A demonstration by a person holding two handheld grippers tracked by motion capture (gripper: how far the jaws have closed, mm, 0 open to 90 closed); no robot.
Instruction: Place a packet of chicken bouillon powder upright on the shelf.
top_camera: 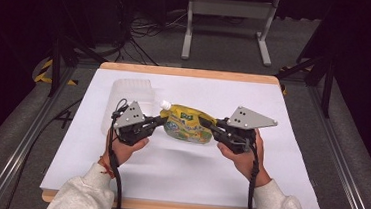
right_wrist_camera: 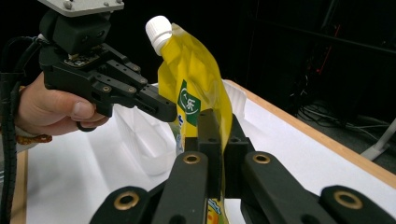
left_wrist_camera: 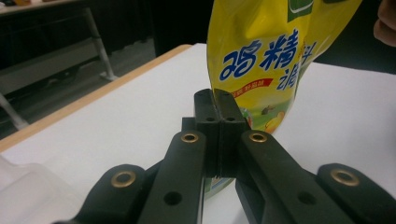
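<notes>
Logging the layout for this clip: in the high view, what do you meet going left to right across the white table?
Clear plastic container → left gripper → yellow spouted pouch → right gripper, both grippers clamped on the pouch's edges.

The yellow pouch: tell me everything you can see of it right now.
The yellow pouch is a soft, glossy spouted bag with a white screw cap, blue Chinese lettering and a green logo. It hangs above the white table cover, pinched at opposite edges by the left claw and the right claw, spout toward the far side.

Bright, evenly lit table [top_camera: 279, 157] — surroundings dark, soft.
</notes>
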